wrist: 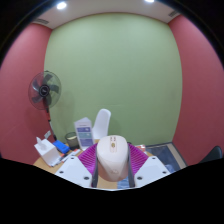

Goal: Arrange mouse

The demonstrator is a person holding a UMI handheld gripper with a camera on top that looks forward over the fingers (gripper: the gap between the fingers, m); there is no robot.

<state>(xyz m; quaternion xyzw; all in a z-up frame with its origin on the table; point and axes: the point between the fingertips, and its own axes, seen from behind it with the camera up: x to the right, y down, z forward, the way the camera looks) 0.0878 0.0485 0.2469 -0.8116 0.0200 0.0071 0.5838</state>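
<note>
Jaws closed on the mouse [113,158]: I have it pinched between both pink pads [88,160] of the gripper [113,170], lifted clear above the desk [50,163]. Carry step, I judge; next I need a steady lowering onto its spot before letting go.

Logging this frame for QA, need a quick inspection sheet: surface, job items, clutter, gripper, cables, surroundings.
Surface: wooden table, only a strip shows beside the fingers.
Job's things: white mouse between the fingers, lifted or resting cannot be told.
Clutter: white upright device, small heater-like unit, blue and white items beyond the fingers.
Gripper: gripper, pink pads close against both sides of the mouse; appears shut on it.
Cables: nothing seen.
Surroundings: green wall ahead, red walls at the sides, standing fan, ceiling lights.
</note>
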